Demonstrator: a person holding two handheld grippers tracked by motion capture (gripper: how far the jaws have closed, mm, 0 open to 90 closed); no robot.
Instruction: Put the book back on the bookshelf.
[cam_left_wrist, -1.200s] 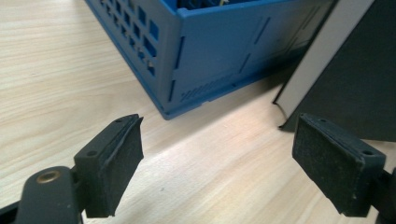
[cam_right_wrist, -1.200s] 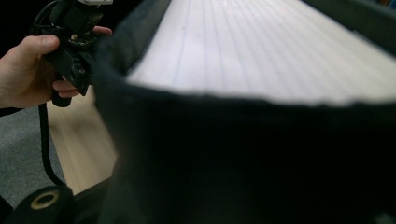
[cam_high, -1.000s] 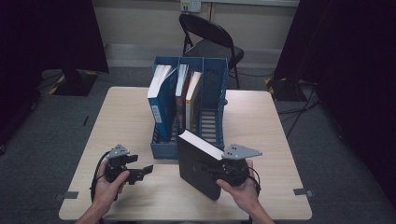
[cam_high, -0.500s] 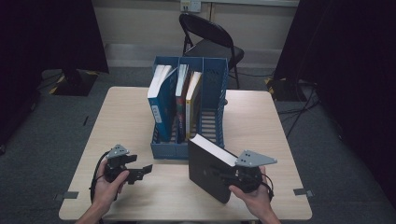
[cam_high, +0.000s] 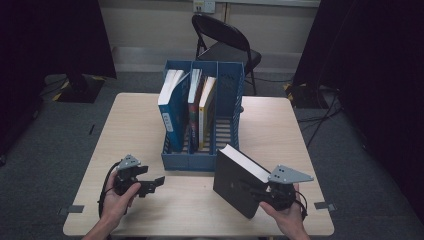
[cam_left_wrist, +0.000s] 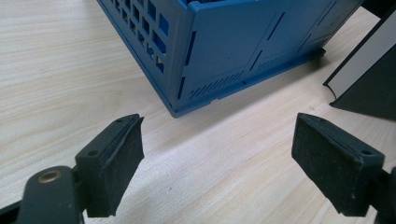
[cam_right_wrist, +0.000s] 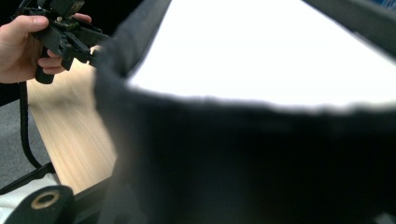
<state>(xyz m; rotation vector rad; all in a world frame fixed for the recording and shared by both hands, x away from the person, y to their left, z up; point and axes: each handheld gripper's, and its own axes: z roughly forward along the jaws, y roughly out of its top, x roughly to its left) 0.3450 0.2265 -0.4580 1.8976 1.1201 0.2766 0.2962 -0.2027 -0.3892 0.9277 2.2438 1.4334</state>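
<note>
High view puts a black-covered book (cam_high: 237, 185) at the near right of the wooden table (cam_high: 280, 130), tilted, its white page edge facing up and toward the blue file rack (cam_high: 227, 97). The right gripper (cam_high: 260, 192) is clamped on the book's lower cover, held by the person's right hand (cam_high: 285, 215), with the grey three-cornered plate (cam_high: 290, 175) on top. The book's upper corner sits just in front of the rack's right end; whether its lowest corner touches the table cannot be told. In the right gripper view the dark cover and the bright page block (cam_right_wrist: 280, 51) are blurred and very close to the lens.

The rack stands at the middle of the table with several slots. A blue book (cam_high: 172, 112) leans in the left slot, a dark red one (cam_high: 194, 107) and a yellow-spined one (cam_high: 206, 107) stand in the next, and the right slot has no book visible.

At the near left, the left hand (cam_high: 116, 202) holds the left gripper (cam_high: 156, 183) low over the table, pointing toward the rack. In the left gripper view its pads (cam_left_wrist: 119, 161) stand wide apart with nothing between them, the rack's corner ahead and the black book's edge at the right.

A folding chair (cam_high: 225, 45) stands behind the table on grey carpet.
</note>
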